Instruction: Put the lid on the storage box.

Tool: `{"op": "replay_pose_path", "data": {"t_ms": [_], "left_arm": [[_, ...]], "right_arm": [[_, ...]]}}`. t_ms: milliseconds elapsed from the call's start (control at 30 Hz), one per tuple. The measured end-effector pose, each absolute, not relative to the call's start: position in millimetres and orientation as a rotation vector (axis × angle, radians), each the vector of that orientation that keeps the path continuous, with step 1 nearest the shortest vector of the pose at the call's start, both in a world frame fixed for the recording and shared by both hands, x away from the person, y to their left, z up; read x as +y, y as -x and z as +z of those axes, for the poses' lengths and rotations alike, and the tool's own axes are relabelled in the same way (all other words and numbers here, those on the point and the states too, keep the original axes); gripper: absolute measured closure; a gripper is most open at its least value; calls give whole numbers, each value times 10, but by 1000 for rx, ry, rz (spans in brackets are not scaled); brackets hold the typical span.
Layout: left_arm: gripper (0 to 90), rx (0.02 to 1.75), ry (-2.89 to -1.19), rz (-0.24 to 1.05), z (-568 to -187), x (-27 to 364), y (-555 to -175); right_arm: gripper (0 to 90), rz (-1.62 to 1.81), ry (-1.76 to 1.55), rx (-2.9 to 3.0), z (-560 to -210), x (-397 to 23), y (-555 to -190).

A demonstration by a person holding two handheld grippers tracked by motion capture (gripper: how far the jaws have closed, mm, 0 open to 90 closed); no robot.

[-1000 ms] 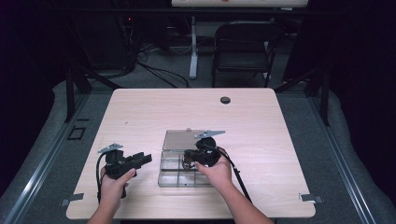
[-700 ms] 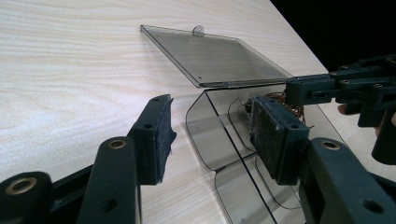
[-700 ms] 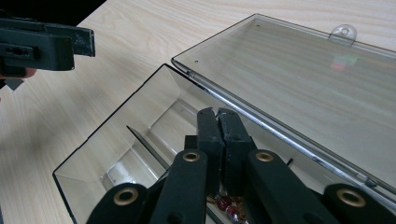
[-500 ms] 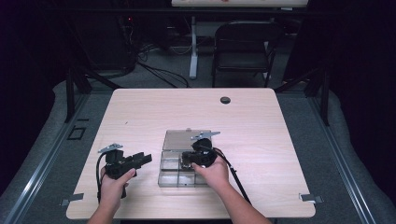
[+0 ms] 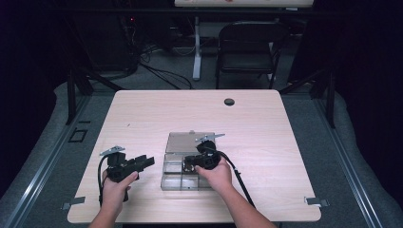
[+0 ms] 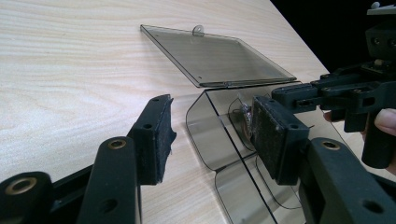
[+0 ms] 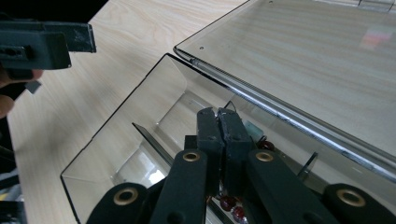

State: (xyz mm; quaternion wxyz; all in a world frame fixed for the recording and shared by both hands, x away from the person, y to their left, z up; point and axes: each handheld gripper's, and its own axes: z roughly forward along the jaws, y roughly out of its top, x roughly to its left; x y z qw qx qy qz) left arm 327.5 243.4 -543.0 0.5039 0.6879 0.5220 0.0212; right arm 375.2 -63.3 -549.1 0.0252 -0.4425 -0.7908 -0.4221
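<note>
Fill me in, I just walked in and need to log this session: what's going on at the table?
A person works at a wooden table with a tool in each hand. The right tool, jaws closed, reaches down into a clear plastic compartment box whose lid lies open flat behind it; small dark red pieces lie beneath its jaws, but whether it grips anything I can't tell. The left tool is open and empty, held just left of the box.

Right tongs shifted slightly left and nearer person, tips now lower in clear box.
</note>
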Motion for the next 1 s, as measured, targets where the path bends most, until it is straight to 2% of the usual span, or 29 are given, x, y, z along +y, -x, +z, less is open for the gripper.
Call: {"op": "replay_pose_path", "data": {"t_ms": [333,467,800,1000], "left_arm": [[491,1261,-1661,52,-5432,2433,-3276],[492,1263,-1660,52,-5432,2433,-3276],[492,1267,-1658,51,-5433,2433,-3276],[492,1268,-1657,51,-5434,2434,-3276]], "right_arm": [[872,-1262,1369,-2548,-5492,-637,-3745],[818,-1231,1375,-2572,-5505,-648,-3748],[760,-1261,1403,-2586,-5483,-694,-3733],[800,-1253,1398,-2596,-5487,-708,-3741]]}}
